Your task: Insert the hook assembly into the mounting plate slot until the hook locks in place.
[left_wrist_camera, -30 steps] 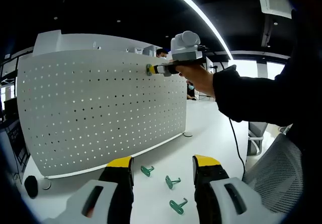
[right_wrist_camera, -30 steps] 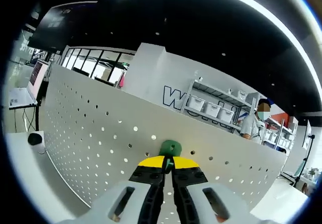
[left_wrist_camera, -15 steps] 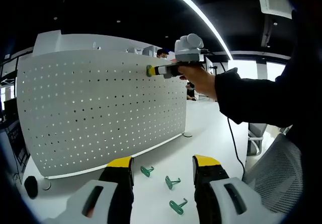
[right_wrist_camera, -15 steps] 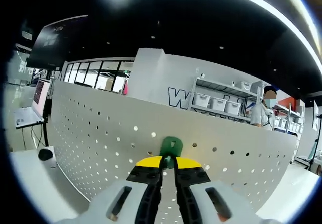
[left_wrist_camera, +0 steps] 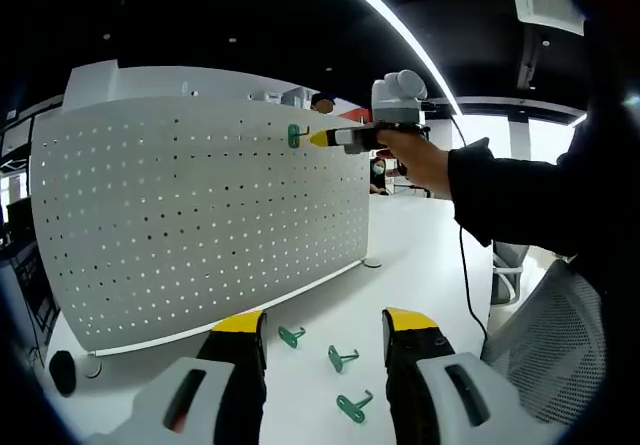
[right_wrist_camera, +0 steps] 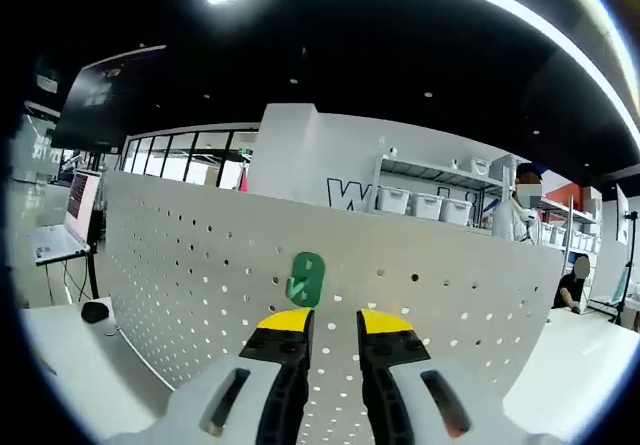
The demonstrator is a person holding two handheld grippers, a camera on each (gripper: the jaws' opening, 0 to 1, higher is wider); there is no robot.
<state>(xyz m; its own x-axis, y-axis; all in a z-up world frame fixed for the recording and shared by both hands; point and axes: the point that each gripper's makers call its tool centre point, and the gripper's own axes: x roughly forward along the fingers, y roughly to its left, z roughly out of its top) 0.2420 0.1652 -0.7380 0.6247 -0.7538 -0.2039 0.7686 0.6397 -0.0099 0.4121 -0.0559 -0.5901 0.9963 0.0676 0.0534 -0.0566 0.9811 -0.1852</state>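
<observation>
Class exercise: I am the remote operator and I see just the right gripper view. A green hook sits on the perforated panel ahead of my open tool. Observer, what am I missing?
Observer: In the left gripper view, three more green hooks lie loose on the white table in front of the pegboard.
Operator: Where is the left tool?
Observer: The left tool hovers low over that table, jaws open, holding nothing.
Operator: How high is my mounted hook?
Observer: The mounted hook sits near the pegboard's top edge, with the right tool just off it, jaws clear of the hook.
</observation>
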